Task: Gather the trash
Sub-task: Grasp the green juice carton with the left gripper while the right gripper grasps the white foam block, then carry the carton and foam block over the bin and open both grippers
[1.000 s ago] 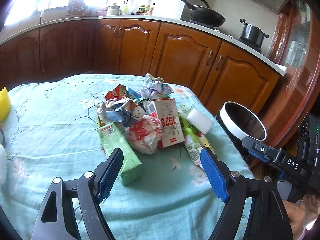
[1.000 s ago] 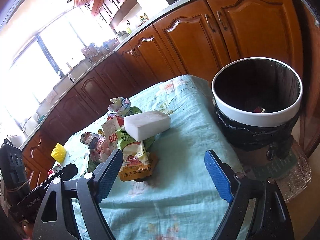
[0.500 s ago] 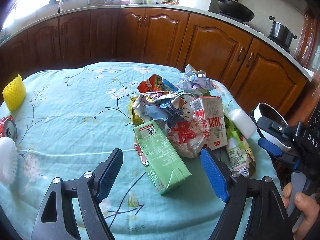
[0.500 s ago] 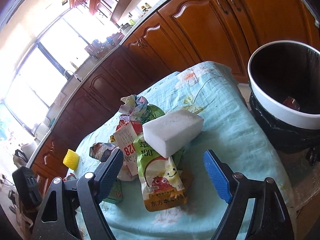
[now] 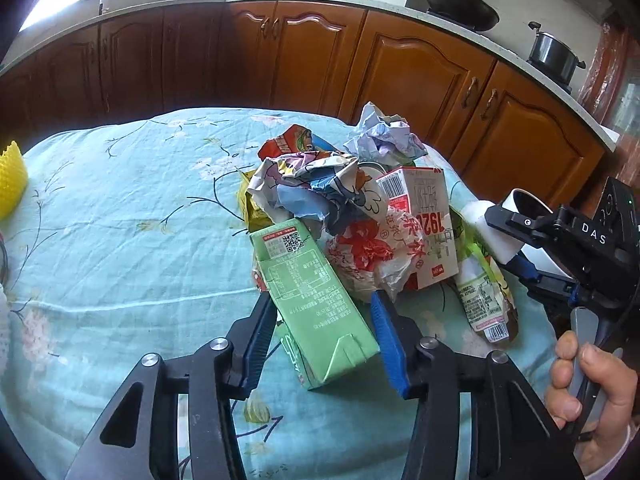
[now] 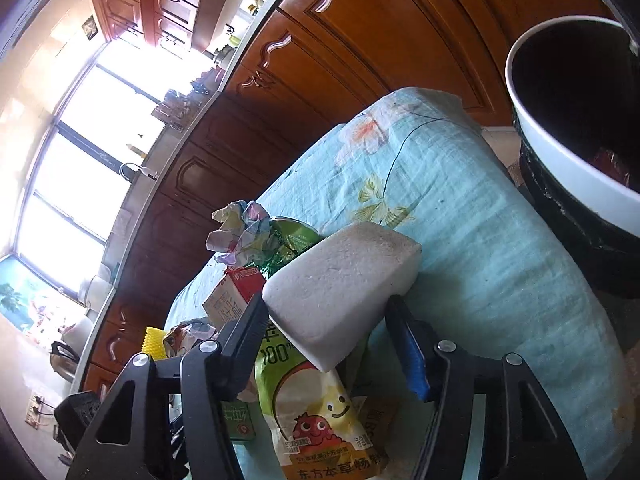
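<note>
A heap of trash lies on the pale blue floral tablecloth. My left gripper straddles the green drink carton at the heap's near edge. Its jaws are closing and both blue pads meet the carton's sides. Behind it lie a red and white carton, crumpled wrappers and a paper ball. My right gripper is closing on the white foam block, pads against its two sides. The block rests on a green pouch. The white-rimmed trash bin stands off the table's far right.
Wooden cabinets run behind the table, with a pan and a pot on the counter. A yellow object sits at the table's left edge. A hand grips the other tool's handle at lower right.
Both grippers came down and forward onto the heap. The left jaws narrowed around the green carton, the right jaws around the white foam block.
</note>
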Motion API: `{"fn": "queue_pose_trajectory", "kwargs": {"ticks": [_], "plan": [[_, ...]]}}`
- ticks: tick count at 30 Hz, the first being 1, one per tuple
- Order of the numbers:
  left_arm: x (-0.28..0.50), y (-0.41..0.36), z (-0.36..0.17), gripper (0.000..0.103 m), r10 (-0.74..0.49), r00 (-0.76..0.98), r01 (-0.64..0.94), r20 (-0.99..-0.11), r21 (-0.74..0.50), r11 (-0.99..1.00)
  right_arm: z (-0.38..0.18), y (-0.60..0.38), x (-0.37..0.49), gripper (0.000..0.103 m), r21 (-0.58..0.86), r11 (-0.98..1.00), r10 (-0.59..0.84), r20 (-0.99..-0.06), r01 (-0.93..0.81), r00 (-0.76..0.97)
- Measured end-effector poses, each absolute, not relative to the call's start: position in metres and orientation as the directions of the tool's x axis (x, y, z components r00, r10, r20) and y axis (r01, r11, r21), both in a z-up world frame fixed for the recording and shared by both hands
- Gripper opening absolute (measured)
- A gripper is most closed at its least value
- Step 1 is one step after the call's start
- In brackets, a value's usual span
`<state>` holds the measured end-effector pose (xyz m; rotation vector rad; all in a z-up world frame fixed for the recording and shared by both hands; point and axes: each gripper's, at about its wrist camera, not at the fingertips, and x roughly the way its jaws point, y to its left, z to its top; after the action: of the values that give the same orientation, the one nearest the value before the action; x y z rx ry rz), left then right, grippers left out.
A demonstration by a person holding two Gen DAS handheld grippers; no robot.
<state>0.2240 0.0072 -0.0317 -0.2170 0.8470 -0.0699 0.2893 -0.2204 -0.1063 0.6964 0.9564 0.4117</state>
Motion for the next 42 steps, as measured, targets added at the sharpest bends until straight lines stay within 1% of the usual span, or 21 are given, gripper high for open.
{"fn": "queue_pose_trajectory", "kwargs": {"ticks": [1,3,11,16,20,29,42], "plan": [[0.222,0.006,-0.032,0.038,-0.153,0.664,-0.016,-0.732,-0.219,0.976,-0.105,-0.221,0.288,0.06,0.697,0.716,0.603,-0.599,-0.027,0.527],[0.216,0.006,-0.03,0.035,-0.158,0.67,-0.01,-0.725,-0.222,0.975,-0.101,-0.224,0.282,0.06,0.69,0.723,0.6,-0.596,-0.041,0.534],[0.184,0.002,-0.012,0.034,-0.202,0.706,0.047,-0.679,-0.239,0.97,-0.085,-0.243,0.254,0.06,0.637,0.766,0.565,-0.603,-0.087,0.563],[0.168,-0.016,0.003,0.033,-0.257,0.725,0.13,-0.639,-0.24,0.962,-0.076,-0.25,0.233,0.06,0.562,0.816,0.522,-0.622,-0.13,0.584],[0.167,-0.03,0.01,0.033,-0.301,0.718,0.185,-0.628,-0.246,0.952,-0.068,-0.257,0.22,0.06,0.504,0.85,0.483,-0.634,-0.151,0.604],[0.197,-0.06,0.01,0.033,-0.39,0.671,0.269,-0.631,-0.283,0.921,-0.059,-0.291,0.207,0.06,0.472,0.873,0.432,-0.634,-0.121,0.642],[0.257,-0.111,0.006,0.033,-0.443,0.622,0.348,-0.646,-0.279,0.895,-0.052,-0.345,0.213,0.06,0.402,0.912,0.343,-0.645,-0.078,0.683]]}}
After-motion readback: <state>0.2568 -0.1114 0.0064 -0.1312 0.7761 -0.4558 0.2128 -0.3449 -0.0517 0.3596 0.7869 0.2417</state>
